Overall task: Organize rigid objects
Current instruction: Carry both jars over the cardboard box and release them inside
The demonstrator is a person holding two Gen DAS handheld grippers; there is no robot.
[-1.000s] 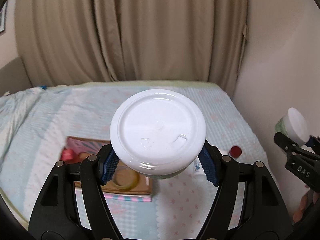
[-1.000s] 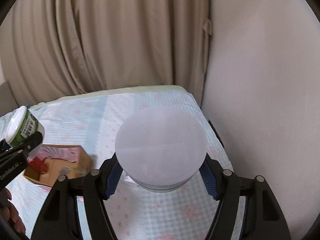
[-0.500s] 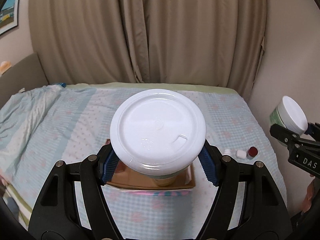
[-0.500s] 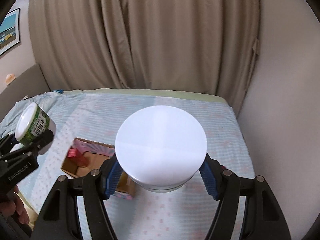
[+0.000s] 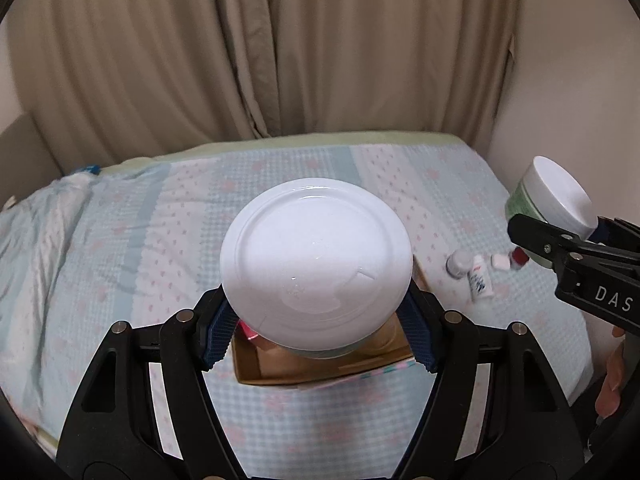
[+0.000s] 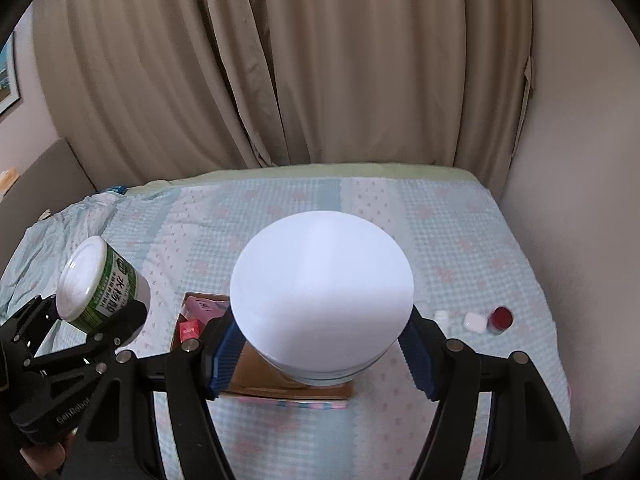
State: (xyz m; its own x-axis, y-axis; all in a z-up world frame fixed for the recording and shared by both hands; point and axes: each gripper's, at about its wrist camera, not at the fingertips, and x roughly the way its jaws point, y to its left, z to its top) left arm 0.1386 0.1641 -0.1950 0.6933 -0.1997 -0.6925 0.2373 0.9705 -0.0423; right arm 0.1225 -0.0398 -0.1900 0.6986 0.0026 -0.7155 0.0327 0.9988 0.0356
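Note:
My left gripper [image 5: 316, 328] is shut on a green-labelled jar with a white ridged lid [image 5: 316, 260]; it also shows in the right wrist view [image 6: 102, 280]. My right gripper [image 6: 322, 348] is shut on a second jar with a smooth white lid [image 6: 322, 292], seen at the right of the left wrist view [image 5: 552, 196]. Both jars are held above the bed, over an open cardboard box [image 5: 320, 372] that holds pink and red items [image 6: 196, 316]. The jars hide most of the box's inside.
The bed has a pale blue patterned sheet [image 6: 460, 240]. To the right of the box lie a small white bottle [image 5: 458, 262], a tube [image 5: 480, 280], a white case [image 6: 474, 322] and a red-capped jar [image 6: 502, 318]. Beige curtains hang behind; a wall stands at the right.
Both grippers have swung and come closer to the bed with their jars. The box now lies directly below both jars. The grips have not changed.

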